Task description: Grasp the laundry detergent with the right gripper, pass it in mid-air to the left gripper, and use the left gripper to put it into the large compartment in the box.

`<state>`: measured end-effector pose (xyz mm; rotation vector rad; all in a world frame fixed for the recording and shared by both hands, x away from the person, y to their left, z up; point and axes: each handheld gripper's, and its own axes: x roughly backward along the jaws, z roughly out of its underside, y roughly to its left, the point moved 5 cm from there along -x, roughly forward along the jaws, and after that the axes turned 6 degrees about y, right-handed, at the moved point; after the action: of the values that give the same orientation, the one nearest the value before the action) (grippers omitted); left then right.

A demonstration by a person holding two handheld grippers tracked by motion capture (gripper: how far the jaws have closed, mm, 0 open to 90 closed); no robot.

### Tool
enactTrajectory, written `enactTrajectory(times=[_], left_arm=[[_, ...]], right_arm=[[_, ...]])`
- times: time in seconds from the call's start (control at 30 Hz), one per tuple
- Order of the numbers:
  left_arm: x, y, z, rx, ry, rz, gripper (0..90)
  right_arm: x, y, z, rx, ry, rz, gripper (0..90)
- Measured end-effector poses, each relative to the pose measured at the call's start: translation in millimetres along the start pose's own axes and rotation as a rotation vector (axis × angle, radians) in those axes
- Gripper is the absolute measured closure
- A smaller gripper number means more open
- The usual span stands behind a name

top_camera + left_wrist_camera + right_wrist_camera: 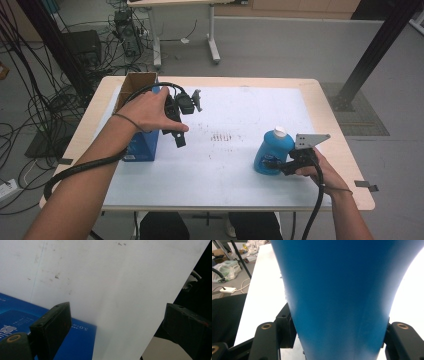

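Observation:
A blue plastic bottle (272, 150) with a white cap (280, 131) stands on the white mat (230, 165) at the front right. My right gripper (282, 165) is shut on its lower body from the right side. In the right gripper view the bottle (337, 290) sits between the black fingers (285, 327), which press on both sides of it. My left gripper (181, 125) is held in the air over the mat's left part, beside a blue carton (145, 145). Its jaws (117, 312) stand wide apart with nothing between them, looking down on the mat (112, 277) and the carton's corner (75, 340).
The blue carton has an open brown top (136, 84) and stands at the table's left side. The mat leaves a wooden rim of the table (345, 150) bare. Smudges (222, 136) mark the mat's middle. Cables and equipment (75, 50) lie on the floor at the left.

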<state>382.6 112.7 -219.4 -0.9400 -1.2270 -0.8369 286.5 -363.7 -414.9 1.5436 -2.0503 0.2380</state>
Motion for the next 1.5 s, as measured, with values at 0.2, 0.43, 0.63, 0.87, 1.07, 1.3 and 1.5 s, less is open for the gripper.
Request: enactTrajectory(times=[0.2, 0.43, 0.63, 0.87, 1.07, 1.3, 1.5], left_arm=[[0.6, -0.8, 1.2, -0.006, -0.001, -0.006, 8.8], [0.2, -1.2, 2.1, -0.007, -0.002, -0.003, 8.8], [1.0, -2.0, 2.4, -0.016, -0.004, -0.007, 8.8], [3.0, -3.9, 3.9, -0.015, -0.017, -0.011, 8.8], [6.7, -4.8, 5.3, -0.016, -0.025, -0.017, 8.9], [7.6, -6.1, 6.8, -0.019, -0.036, -0.016, 8.9], [8.2, -7.8, 7.8, -0.019, -0.032, -0.016, 8.9]], right_arm=[[1.9, 1.4, -2.3, -0.014, 0.002, 0.003, 39.4], [9.5, 6.3, -16.6, -0.030, -0.006, 0.011, 40.1], [15.5, 9.6, -32.7, -0.039, 0.006, -0.002, 40.7], [25.3, 16.5, -60.0, -0.028, 0.003, -0.016, 41.0], [35.7, 25.9, -93.7, 0.013, 0.001, -0.028, 41.3], [39.2, 33.1, -123.5, 0.042, 0.014, -0.060, 41.5], [41.1, 38.8, -143.5, 0.053, 0.003, -0.067, 41.6]])
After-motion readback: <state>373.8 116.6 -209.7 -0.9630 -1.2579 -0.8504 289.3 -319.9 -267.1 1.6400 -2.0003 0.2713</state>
